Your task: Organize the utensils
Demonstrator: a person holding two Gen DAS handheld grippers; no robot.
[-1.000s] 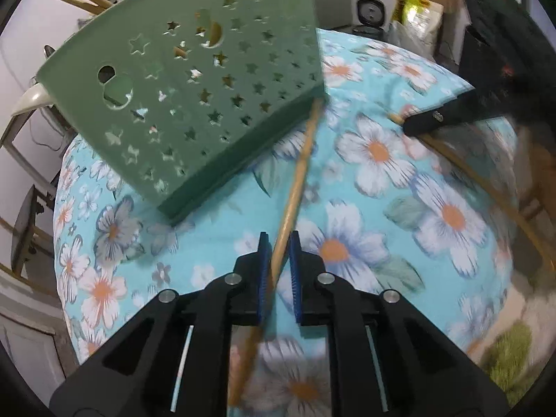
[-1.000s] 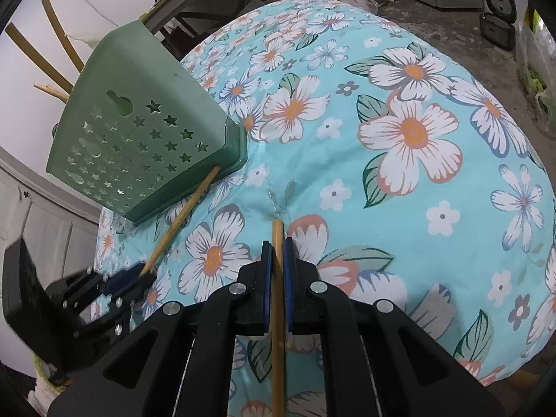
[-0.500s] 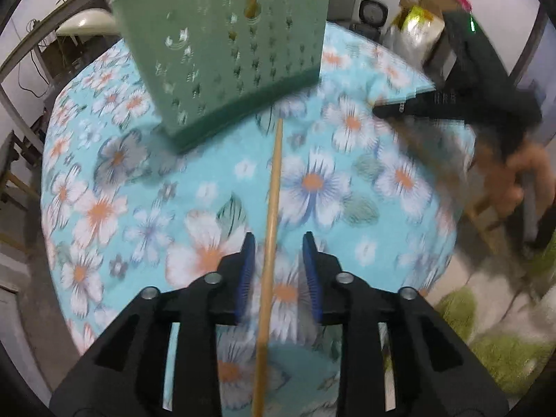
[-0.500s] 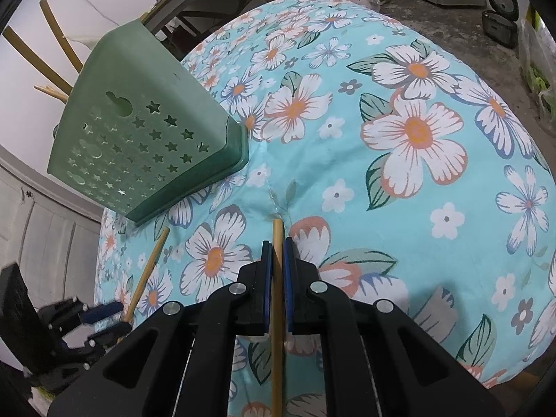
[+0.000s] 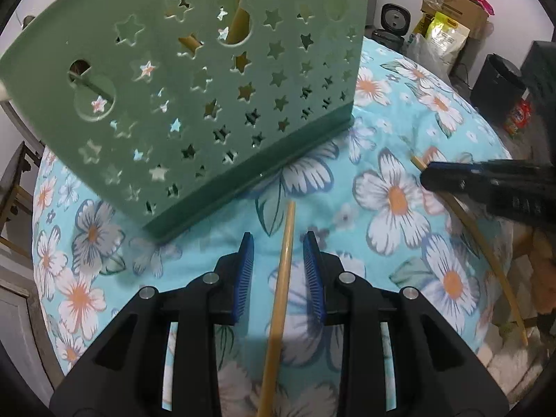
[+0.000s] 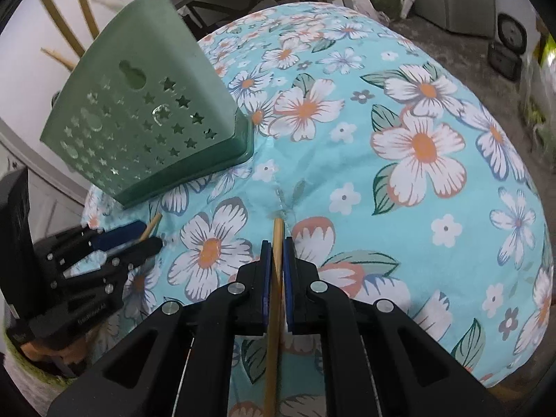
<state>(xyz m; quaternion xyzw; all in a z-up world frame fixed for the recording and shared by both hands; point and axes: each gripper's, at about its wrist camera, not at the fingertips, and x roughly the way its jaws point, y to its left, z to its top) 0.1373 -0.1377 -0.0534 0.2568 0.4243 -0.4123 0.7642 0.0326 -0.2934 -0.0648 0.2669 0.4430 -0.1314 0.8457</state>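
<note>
On the table: a flowered turquoise cloth (image 6: 434, 111) covers the top.
Holder: green star-punched utensil holder (image 5: 215, 83) stands on the cloth, sticks showing inside.
Left gripper (image 5: 279, 267): jaws parted, a bamboo chopstick (image 5: 283, 271) between the pads, untouched, lying just short of the holder's base.
Right gripper (image 6: 277, 267): clamped tight on a second chopstick (image 6: 276, 278), tip over the cloth.
</note>
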